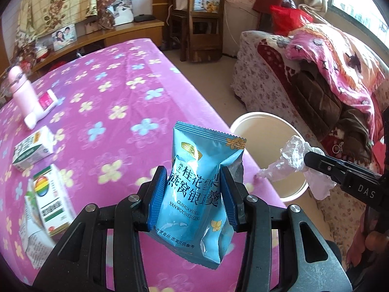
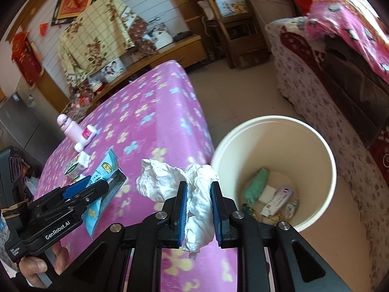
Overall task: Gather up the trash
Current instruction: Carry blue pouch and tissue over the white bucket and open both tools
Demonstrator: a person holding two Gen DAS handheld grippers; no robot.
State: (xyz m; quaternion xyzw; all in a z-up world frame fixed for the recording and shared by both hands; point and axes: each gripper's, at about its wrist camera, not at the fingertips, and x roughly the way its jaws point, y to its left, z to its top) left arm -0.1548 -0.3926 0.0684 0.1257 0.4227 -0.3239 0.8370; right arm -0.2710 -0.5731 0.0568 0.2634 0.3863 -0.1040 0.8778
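Left fingers clamping blue packet, right fingers clamping crumpled tissue, beside bin rim.

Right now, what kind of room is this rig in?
Likely a lived-in home bedroom or sitting room: a bed or table under a pink flowered cover, framed family photos on a wooden cabinet, a blanket-draped sofa, and a white bin on the tiled floor.

Bedroom clutter on a pink flowered blanket

A pale pink bottle, a white-and-pink tube and small green-and-white cartons lie there; a wooden chair stands behind.
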